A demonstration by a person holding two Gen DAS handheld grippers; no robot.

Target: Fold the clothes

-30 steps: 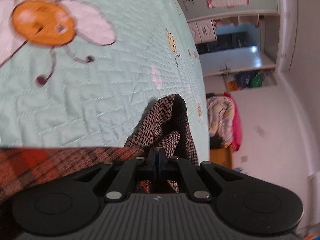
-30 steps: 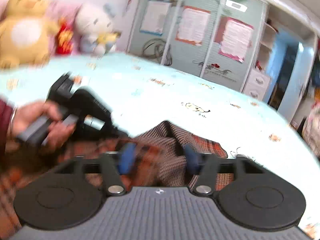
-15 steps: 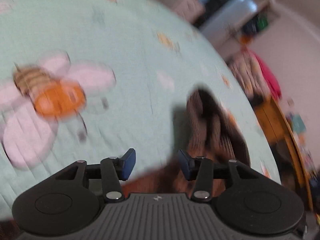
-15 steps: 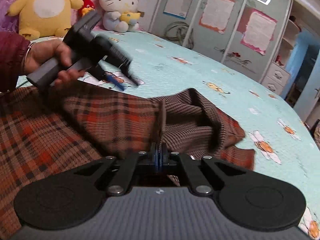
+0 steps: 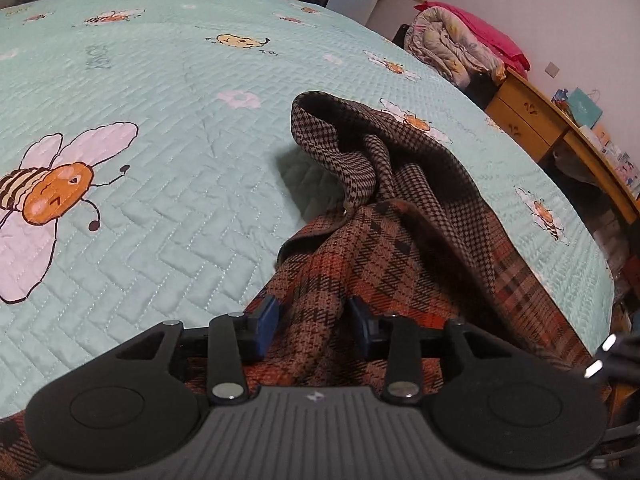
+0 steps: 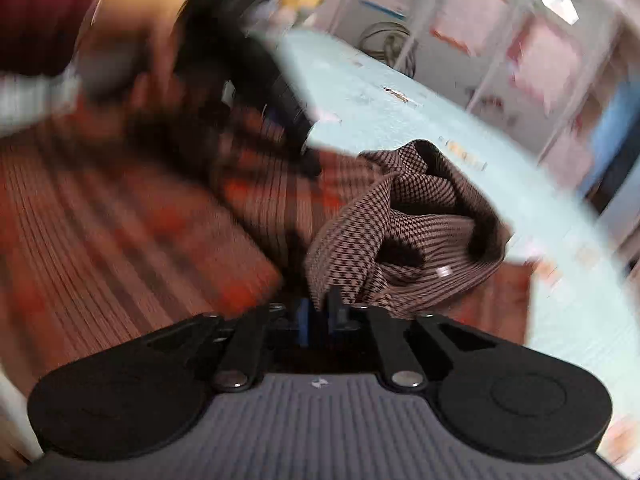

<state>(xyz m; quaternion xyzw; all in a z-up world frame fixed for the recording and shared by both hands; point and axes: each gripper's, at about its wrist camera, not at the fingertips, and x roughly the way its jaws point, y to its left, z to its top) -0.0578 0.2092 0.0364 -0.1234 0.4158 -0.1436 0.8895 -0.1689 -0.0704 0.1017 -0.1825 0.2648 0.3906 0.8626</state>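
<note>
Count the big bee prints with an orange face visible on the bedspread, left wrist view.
1: the big bee print lies at the left edge, left of the plaid garment. Smaller bees dot the far and right bedspread; the garment may hide more.

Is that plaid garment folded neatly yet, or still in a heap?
Still in a heap. The plaid garment lies rumpled on the quilt, its houndstooth lining bunched up in loose folds, with no flat, squared edges.

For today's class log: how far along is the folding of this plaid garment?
Done: no neat fold shows; the plaid garment lies bunched on the bedspread. In hand: the right gripper is shut on its houndstooth part, and the left gripper is open around a plaid ridge. Left: flattening and all folds.
</note>
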